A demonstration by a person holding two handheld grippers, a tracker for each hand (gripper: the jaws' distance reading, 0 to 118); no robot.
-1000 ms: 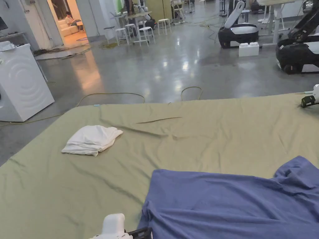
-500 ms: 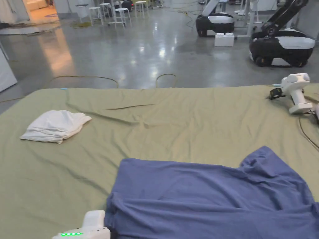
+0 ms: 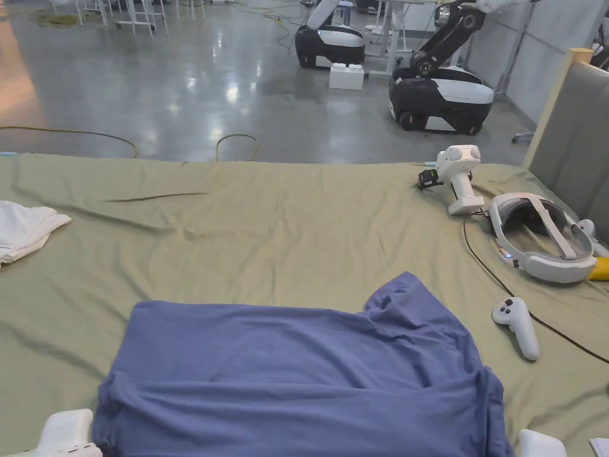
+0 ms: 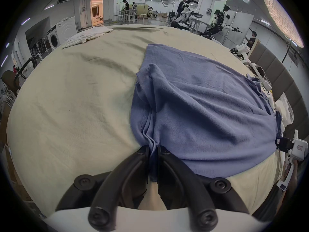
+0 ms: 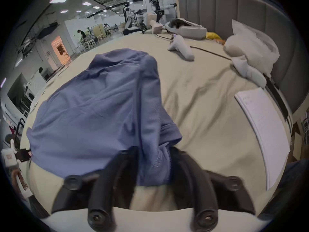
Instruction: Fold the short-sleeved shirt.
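A blue short-sleeved shirt (image 3: 297, 375) lies spread on the olive-green bed sheet (image 3: 285, 238), one sleeve bunched at its far right. In the left gripper view my left gripper (image 4: 153, 149) is shut on a gathered corner of the blue shirt (image 4: 200, 105). In the right gripper view my right gripper (image 5: 153, 149) is shut on the opposite near corner of the shirt (image 5: 100, 110). The head view catches the white bodies of the left gripper (image 3: 65, 431) and the right gripper (image 3: 541, 443) at the bottom edge.
A folded white cloth (image 3: 24, 229) lies at the left. A spare white gripper (image 3: 458, 175), a headset (image 3: 538, 235), a controller (image 3: 517, 324) and a cable lie at the right, near the grey headboard (image 3: 571, 137). A white paper (image 5: 264, 131) and pillows lie to the right.
The head camera has swung right and down, so the shirt and white cloth sit further left in the picture. The headset, controller and headboard have come into view.
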